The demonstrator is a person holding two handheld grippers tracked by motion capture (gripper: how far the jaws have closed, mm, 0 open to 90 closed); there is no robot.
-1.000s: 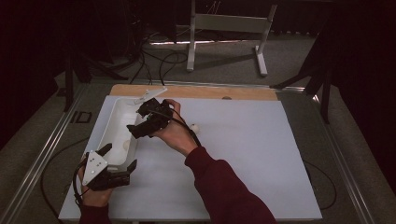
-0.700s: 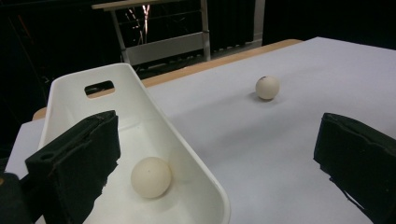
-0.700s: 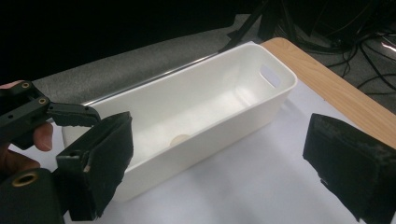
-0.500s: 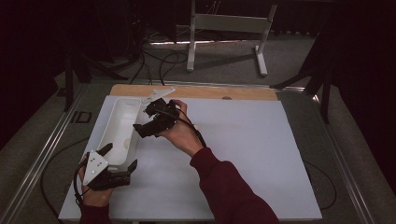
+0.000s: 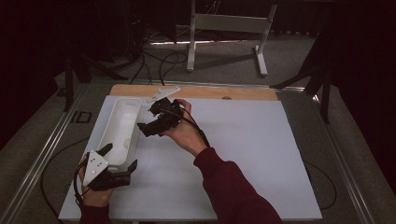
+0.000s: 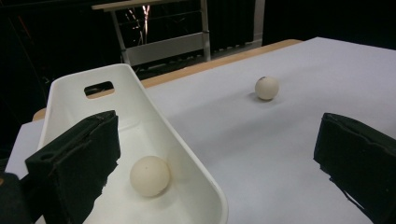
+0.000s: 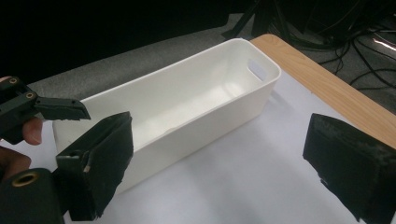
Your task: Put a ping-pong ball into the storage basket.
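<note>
While both jaws gape wide and empty, right hand-held gripper should probably swing toward the ball at frame centre-right, approaching low, bin alongside.

Glossy white plastic bin; matt balls; wooden table edge.

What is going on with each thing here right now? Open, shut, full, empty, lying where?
White bin: upright on the table, open top, one ball inside.
Ball in the bin: resting on the bin's floor, near its end.
Ball on the table: loose on the white surface, outside the bin.
Left gripper: open, holding nothing, at the bin's near end.
Right gripper: open, holding nothing, beside the bin.
</note>
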